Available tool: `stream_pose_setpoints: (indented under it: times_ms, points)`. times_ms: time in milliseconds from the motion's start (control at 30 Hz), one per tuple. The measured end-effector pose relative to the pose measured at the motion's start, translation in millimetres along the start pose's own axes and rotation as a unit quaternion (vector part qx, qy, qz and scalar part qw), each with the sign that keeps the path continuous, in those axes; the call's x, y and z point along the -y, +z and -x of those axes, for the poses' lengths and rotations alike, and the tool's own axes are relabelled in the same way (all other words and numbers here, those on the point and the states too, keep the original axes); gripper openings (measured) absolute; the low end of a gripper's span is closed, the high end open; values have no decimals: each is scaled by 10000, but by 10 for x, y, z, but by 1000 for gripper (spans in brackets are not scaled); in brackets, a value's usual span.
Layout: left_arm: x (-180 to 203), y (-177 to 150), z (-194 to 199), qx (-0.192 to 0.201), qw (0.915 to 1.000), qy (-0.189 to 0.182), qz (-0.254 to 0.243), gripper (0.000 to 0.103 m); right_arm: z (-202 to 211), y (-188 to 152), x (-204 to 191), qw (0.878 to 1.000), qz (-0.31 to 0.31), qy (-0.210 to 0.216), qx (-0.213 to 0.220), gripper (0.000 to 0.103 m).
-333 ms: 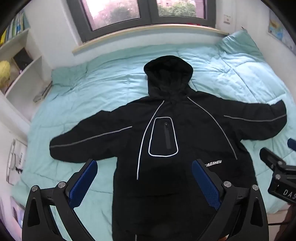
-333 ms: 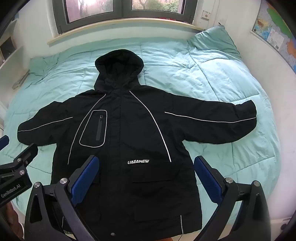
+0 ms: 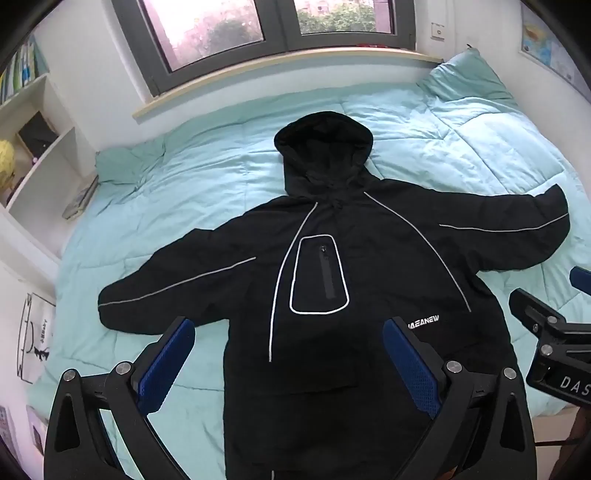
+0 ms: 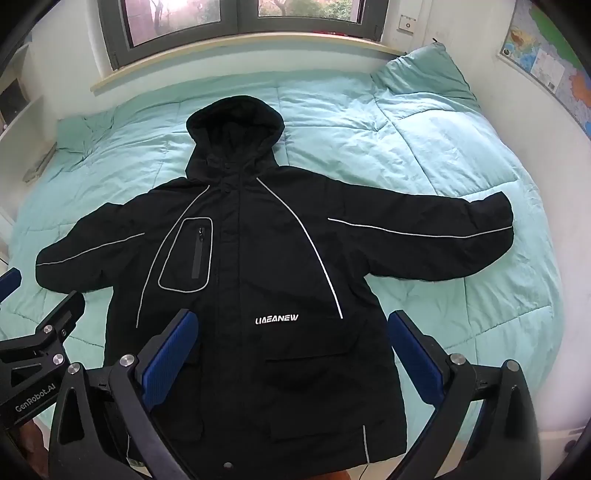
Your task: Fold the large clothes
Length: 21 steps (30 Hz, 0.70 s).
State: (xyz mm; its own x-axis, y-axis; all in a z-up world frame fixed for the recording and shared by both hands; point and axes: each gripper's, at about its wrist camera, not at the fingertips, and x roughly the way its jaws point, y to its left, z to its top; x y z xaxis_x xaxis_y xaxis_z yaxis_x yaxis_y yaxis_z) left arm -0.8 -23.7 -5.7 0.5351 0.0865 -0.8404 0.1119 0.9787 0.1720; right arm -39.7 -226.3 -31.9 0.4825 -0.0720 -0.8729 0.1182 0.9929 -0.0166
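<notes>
On teal quilt point(image 4: 424, 155) under window point(image 4: 240, 14): black jacket point(image 4: 258, 266) flat; both tongs wide open, empty.

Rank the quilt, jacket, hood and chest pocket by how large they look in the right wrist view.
1. Quilt, spreading under everything.
2. Jacket, covering much of it.
3. Hood.
4. Chest pocket, though it looks close to the hood in size, and fisheye stretch makes that pair unsure.

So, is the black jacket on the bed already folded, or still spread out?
Spread out. The black jacket lies flat, front up, on the bed, both sleeves stretched sideways and the hood extended toward the window.
</notes>
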Motion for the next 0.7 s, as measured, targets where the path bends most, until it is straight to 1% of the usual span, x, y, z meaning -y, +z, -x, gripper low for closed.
stream_pose_setpoints:
  times_ms: [67,233,700]
  points:
    - [29,-5,-15,-20,10000,-16,-2,101,-41,31,-51,10000,41,-30,-86,103]
    - [20,-7,-11,-81,9999,-101,38,101,-41,6,-51,9999,79,-44,-95,102]
    - [-10,-72,-57,-195,9996,-140,148,101,-45,-49,-114,9997,180,10,-185,102]
